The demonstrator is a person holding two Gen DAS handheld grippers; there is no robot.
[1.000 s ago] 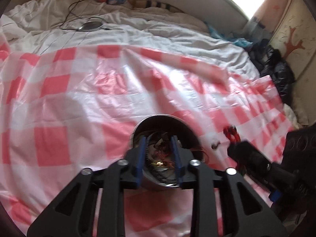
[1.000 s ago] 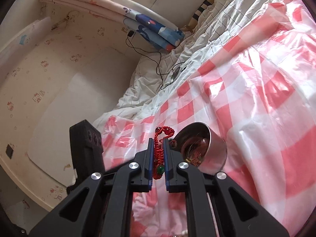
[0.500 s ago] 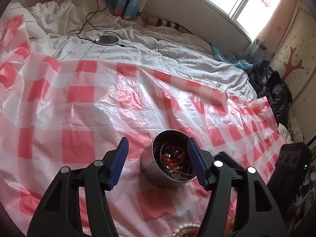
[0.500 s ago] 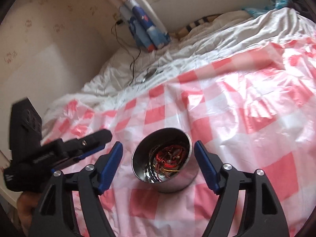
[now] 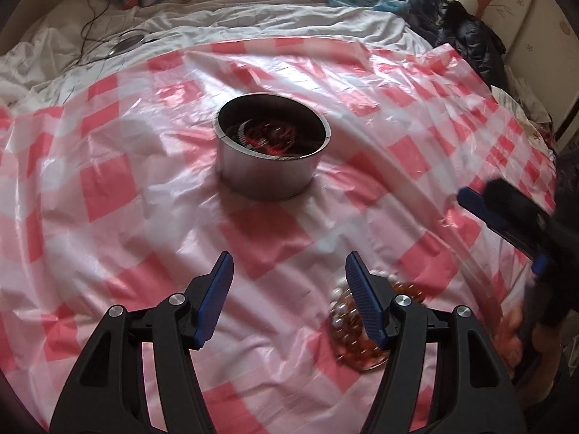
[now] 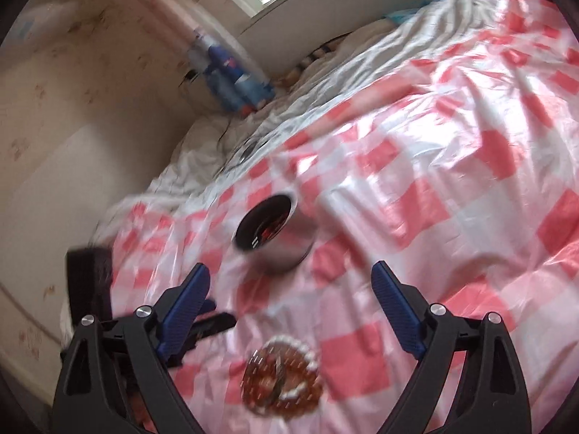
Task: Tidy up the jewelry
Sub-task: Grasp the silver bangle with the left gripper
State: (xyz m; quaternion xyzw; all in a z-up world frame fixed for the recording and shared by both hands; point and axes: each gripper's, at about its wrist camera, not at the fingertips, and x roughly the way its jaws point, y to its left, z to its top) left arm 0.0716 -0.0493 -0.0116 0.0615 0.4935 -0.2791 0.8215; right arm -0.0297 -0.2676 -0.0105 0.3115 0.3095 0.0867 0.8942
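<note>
A red-and-white checked sheet [image 5: 108,188] fills both views. The steel tin [image 5: 269,161] sits upper centre, red beads inside. Left gripper [image 5: 286,271] gapes empty; right gripper [image 6: 291,282], jaws just opened wider, is empty. A pearl-and-amber bead pile [image 6: 282,379] lies bottom centre.

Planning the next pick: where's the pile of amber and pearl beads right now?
The bead pile lies on the checked sheet, nearer the cameras than the steel tin; in the left wrist view it is behind the right-hand finger.
</note>
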